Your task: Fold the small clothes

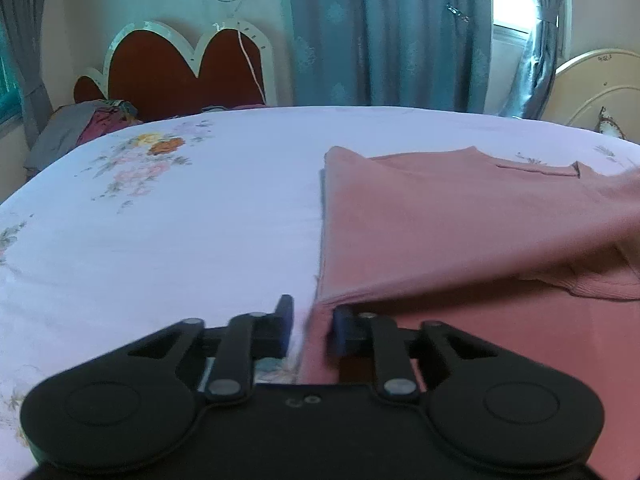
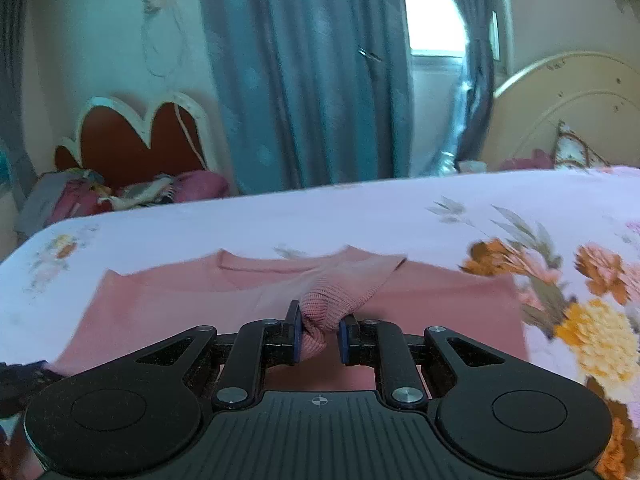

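Note:
A pink top lies flat on the floral bed sheet, its neckline toward the far side. My left gripper sits at the top's near left corner. Its jaws stand narrow, with the pink edge between the pads and a sliver of sheet beside the left pad. In the right wrist view the pink top spreads across the bed sheet. My right gripper is shut on the ribbed sleeve cuff, which is lifted and bunched above the body of the top.
A red heart-shaped headboard and a heap of clothes stand beyond the bed's far left. Blue curtains hang behind. A cream headboard is at the right. A dark cloth lies at the near left edge.

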Demonstrator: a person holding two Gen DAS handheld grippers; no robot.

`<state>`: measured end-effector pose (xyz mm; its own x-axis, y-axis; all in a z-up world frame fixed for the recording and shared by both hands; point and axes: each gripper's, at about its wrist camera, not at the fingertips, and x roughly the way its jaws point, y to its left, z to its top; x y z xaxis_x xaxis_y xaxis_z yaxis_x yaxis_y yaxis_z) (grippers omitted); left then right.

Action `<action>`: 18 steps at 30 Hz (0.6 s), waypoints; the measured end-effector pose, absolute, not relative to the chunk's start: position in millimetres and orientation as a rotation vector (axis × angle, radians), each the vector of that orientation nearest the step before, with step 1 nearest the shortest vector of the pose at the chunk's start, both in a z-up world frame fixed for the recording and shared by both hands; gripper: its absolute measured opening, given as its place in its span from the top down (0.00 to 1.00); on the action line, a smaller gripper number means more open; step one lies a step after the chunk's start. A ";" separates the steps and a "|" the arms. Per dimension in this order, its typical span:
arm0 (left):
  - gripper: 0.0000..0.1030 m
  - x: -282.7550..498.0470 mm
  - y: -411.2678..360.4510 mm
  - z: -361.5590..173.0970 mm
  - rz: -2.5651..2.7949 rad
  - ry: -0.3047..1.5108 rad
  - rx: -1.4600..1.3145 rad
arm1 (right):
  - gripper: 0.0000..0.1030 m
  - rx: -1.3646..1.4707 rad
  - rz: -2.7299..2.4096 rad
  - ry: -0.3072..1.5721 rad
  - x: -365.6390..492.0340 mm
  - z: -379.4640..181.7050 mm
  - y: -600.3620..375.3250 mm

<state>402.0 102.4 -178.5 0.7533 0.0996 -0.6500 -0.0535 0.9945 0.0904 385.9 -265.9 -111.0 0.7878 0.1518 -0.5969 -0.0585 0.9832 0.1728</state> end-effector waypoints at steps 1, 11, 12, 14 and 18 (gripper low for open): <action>0.83 401.2 100.5 -179.6 0.080 0.714 0.073 | 0.84 0.145 0.102 0.677 385.6 -119.5 -268.6; 0.69 396.0 113.1 -172.7 0.040 0.777 0.051 | 0.39 0.171 0.046 0.821 370.1 -153.9 -294.5; 0.69 393.3 115.0 -170.5 0.033 0.784 0.035 | 0.39 0.177 0.048 0.814 369.1 -149.6 -299.9; 0.69 388.5 119.1 -165.6 0.027 0.787 0.000 | 0.39 0.177 0.038 0.797 367.8 -143.6 -307.1; 0.69 384.8 117.3 -144.2 0.036 0.727 -0.048 | 0.39 0.190 0.030 0.795 384.5 -141.5 -314.8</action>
<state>384.8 117.3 -144.2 0.7466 0.0161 -0.6651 -0.0498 0.9983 -0.0317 384.5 -314.8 -141.5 0.7007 0.0986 -0.7066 0.0445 0.9824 0.1812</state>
